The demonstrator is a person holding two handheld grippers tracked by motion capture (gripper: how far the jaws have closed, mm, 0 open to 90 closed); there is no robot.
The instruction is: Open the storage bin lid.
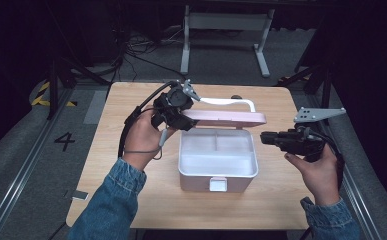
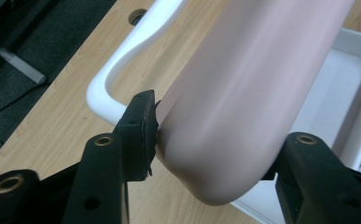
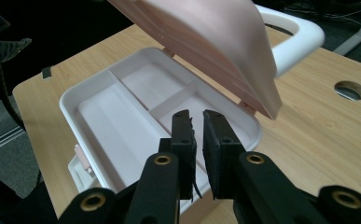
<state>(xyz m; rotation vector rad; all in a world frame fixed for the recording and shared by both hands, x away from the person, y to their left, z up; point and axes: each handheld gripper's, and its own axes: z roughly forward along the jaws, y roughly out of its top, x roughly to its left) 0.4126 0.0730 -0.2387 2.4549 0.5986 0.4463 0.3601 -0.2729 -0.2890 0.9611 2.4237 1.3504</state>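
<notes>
A white box (image 1: 218, 167) with a pink lid (image 1: 226, 118) stands near the middle of a wooden table (image 1: 131, 200), its latch side toward the person. The lid is raised on its rear hinges, and a white handle (image 1: 231, 102) juts from its far side. Inside, thin walls divide the box into one long compartment at the front and smaller ones behind (all seen from the right gripper view).

The left gripper (image 1: 177, 116) grasps the lid at its left corner: in the left gripper view the lid (image 2: 243, 93) sits between the two jaws, with one pad pressed against its edge. The right gripper (image 1: 267, 137) is held to the right of the box, clear of it. In its own view its fingertips (image 3: 199, 135) stand a narrow slit apart, released, with nothing between them.
</notes>
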